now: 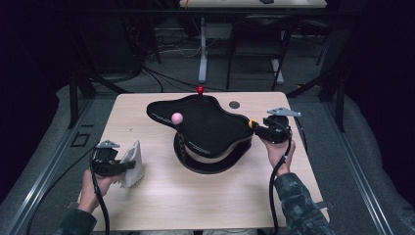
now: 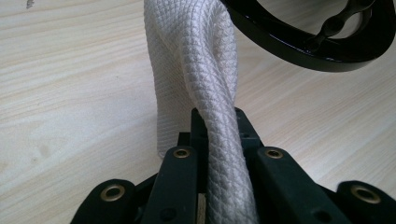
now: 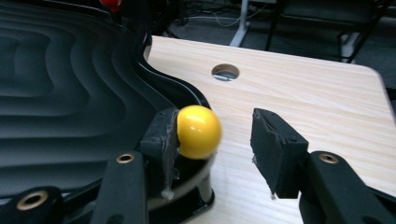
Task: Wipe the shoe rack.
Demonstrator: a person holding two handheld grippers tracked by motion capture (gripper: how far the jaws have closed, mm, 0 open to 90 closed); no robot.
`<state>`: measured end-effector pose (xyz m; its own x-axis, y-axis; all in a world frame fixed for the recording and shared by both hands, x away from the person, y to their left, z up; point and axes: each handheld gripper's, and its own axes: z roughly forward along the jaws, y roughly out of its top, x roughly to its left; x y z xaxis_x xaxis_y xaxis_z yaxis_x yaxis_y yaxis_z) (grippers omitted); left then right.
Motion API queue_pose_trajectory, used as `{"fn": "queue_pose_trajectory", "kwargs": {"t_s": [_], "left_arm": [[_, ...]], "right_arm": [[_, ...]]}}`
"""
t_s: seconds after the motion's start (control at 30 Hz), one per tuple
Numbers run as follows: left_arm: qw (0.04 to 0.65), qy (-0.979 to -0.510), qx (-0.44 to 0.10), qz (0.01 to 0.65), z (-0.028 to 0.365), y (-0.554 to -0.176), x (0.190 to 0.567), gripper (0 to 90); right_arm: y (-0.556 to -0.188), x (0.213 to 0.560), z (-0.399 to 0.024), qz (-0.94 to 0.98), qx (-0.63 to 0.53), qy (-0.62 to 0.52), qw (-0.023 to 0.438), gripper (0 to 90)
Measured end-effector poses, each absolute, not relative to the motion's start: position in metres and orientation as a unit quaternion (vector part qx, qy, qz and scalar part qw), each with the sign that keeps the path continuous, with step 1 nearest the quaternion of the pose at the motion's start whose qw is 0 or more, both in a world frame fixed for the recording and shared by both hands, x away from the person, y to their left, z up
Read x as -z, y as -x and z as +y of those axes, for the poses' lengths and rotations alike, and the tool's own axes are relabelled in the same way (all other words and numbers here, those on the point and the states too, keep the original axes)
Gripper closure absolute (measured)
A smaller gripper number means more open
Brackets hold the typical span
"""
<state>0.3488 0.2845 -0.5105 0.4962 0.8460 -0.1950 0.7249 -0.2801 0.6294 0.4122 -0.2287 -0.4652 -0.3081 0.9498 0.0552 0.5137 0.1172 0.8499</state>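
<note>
Right gripper jaws apart around yellow ball at black stand's right edge, ball touching one jaw. Left gripper clamped on white cloth, near-left on bench.

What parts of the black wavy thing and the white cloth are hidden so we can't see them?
- Black wavy tray: its stand underneath, hidden by its own top in the high view.
- White cloth: top cut off by the left gripper view's edge.
- Yellow ball: its mount, hidden behind the right gripper.
</note>
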Motion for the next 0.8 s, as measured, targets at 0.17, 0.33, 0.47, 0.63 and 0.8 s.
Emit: {"fn": "queue_pose_trajectory", "kwargs": {"t_s": [0.17, 0.33, 0.47, 0.63, 0.8], "left_arm": [[0.342, -0.795, -0.089, 0.492, 0.284, -0.349, 0.510, 82.9], [0.342, -0.796, -0.087, 0.492, 0.284, -0.349, 0.511, 82.9], [0.343, -0.797, -0.085, 0.490, 0.281, -0.349, 0.511, 82.9], [0.342, -0.798, -0.083, 0.489, 0.280, -0.349, 0.512, 82.9], [0.343, -0.797, -0.084, 0.489, 0.281, -0.349, 0.512, 82.9]], "right_arm": [[-0.421, 0.470, -0.221, 0.709, -0.403, -0.518, 0.259, 57.8], [-0.425, 0.472, -0.220, 0.713, -0.398, -0.513, 0.265, 58.9], [-0.428, 0.473, -0.221, 0.718, -0.393, -0.506, 0.271, 58.8], [-0.434, 0.473, -0.226, 0.724, -0.390, -0.497, 0.277, 58.8], [-0.441, 0.474, -0.234, 0.727, -0.381, -0.494, 0.286, 57.7]]}}
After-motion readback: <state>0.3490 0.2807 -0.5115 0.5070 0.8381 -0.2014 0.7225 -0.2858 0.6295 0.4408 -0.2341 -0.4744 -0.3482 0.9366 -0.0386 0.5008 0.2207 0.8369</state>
